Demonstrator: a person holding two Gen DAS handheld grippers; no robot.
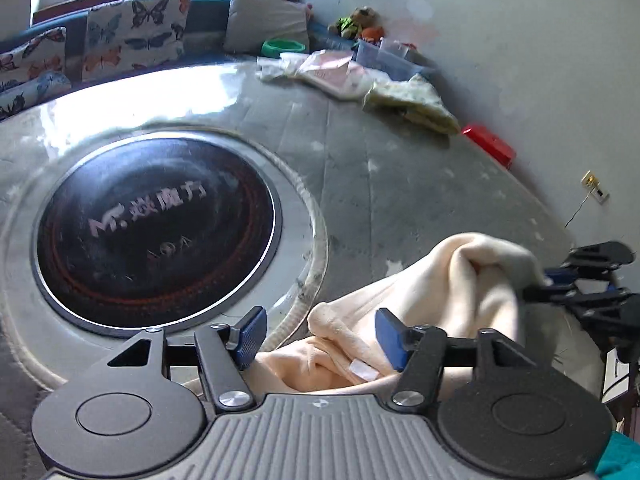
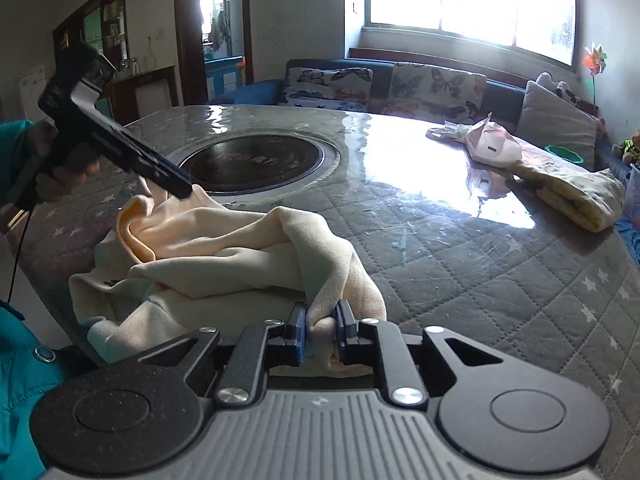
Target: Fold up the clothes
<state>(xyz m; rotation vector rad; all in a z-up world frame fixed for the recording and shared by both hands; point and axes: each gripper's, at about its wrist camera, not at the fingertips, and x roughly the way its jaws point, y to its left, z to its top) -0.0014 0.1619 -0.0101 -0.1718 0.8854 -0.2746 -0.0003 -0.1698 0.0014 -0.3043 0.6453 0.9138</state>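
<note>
A cream garment (image 1: 452,280) lies bunched on the quilted grey table (image 1: 400,184) near its front edge. In the left wrist view my left gripper (image 1: 320,336) is open, its blue pads (image 1: 250,338) wide apart over a fold of the cloth, not pressing it. My right gripper (image 1: 550,280) pinches the garment's far right end there. In the right wrist view the right gripper (image 2: 320,332) is shut on a pinched ridge of the cream garment (image 2: 240,256). The left gripper (image 2: 176,182), held by a hand, points down at the cloth's far left part.
A round black hotplate (image 1: 156,232) is set into the table, left of the garment. Folded clothes (image 1: 412,100) and a pink garment (image 1: 336,72) lie at the far side, a red box (image 1: 490,144) beside them. Butterfly cushions (image 2: 436,88) line a sofa behind.
</note>
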